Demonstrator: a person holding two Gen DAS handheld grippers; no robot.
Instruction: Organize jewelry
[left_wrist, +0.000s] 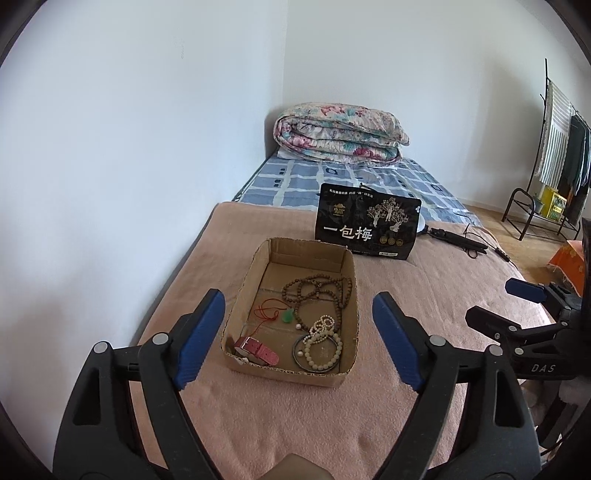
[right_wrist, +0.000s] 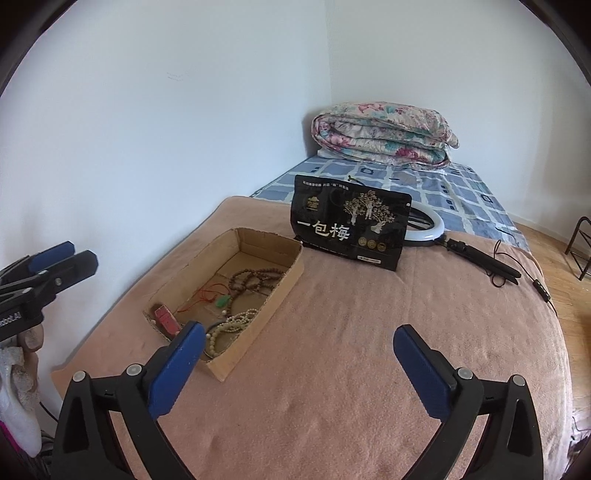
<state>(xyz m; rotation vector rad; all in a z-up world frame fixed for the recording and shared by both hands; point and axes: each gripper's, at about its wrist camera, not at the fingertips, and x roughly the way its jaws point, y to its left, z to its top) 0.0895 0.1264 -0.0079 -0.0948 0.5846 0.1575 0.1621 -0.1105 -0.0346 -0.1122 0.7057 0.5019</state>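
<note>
Cardboard tray, left view: jewelry inside, near centre on the bed; my left gripper jaws apart, empty.
Risk: beads snag together if I pinch blindly.
Right view: right gripper jaws wide, empty.
Writing: black pouch reads "一包梅".

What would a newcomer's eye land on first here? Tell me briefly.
First, the cardboard tray in the middle of the pink blanket, holding brown beads, a green pendant, cream beads and a red watch. Behind it stands a black pouch, and both grippers hover empty, jaws wide.
</note>
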